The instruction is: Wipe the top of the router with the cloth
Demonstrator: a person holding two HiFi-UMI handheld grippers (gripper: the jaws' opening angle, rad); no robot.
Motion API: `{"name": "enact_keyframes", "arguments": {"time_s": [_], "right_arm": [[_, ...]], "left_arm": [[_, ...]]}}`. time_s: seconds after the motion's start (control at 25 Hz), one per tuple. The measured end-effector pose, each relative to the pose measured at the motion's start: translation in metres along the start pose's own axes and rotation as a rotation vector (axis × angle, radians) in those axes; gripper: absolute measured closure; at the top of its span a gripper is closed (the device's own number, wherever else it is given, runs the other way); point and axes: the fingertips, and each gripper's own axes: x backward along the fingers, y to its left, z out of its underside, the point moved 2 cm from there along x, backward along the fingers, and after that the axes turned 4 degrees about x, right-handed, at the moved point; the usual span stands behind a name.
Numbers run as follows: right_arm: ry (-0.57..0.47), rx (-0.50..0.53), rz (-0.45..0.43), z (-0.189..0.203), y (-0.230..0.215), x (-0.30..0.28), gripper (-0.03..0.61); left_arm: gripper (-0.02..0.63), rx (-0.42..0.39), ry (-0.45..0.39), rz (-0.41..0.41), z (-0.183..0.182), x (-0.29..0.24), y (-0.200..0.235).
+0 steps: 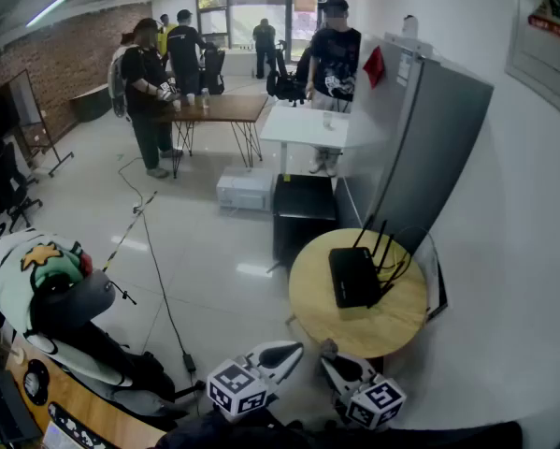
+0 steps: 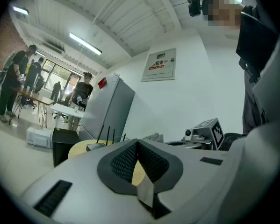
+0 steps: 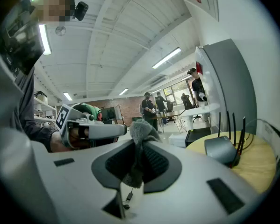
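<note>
We hold the grey cloth (image 3: 140, 132) pinched in our right gripper (image 1: 331, 354), and our left gripper (image 1: 287, 351) is closed on nothing. The router (image 1: 356, 276) lies untouched on the round table (image 1: 309, 321) ahead. A wipe may snag its upright antennas (image 1: 384, 241) or shove the unbraced router towards the edge.

Likely open office or lab, brick wall (image 1: 66, 59), desks (image 1: 308, 125), strip lights (image 1: 46, 10)
</note>
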Motion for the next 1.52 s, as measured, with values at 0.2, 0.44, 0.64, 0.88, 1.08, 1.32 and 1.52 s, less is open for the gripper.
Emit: {"name": "enact_keyframes", "arguments": {"time_s": [0.2, 0.44, 0.64, 0.88, 1.08, 1.32, 1.52], "right_arm": [[0.009, 0.006, 0.012, -0.013, -0.001, -0.052, 0.509], [0.033, 0.048, 0.000, -0.037, -0.002, -0.111, 0.509], [0.044, 0.051, -0.016, -0.051, -0.010, -0.159, 0.509], [0.050, 0.045, -0.021, -0.064, -0.044, -0.209, 0.509], [0.046, 0.103, 0.012, -0.078, -0.114, -0.250, 0.509], [0.021, 0.043, 0.093, -0.081, -0.210, -0.286, 0.509], [0.004, -0.036, 0.236, -0.078, -0.267, -0.284, 0.509]], "left_arm": [[0.621, -0.028, 0.014, 0.029, -0.019, 0.007, 0.042], [0.621, -0.011, -0.027, 0.022, -0.050, 0.017, 0.097], [0.621, 0.002, -0.057, 0.001, -0.069, 0.023, 0.144], [0.620, 0.013, -0.047, -0.018, -0.080, 0.000, 0.203], [0.621, -0.001, -0.037, 0.001, -0.105, -0.066, 0.260], [0.621, -0.056, 0.082, 0.112, -0.120, -0.163, 0.319], [0.621, -0.056, 0.178, 0.261, -0.130, -0.234, 0.327]]}}
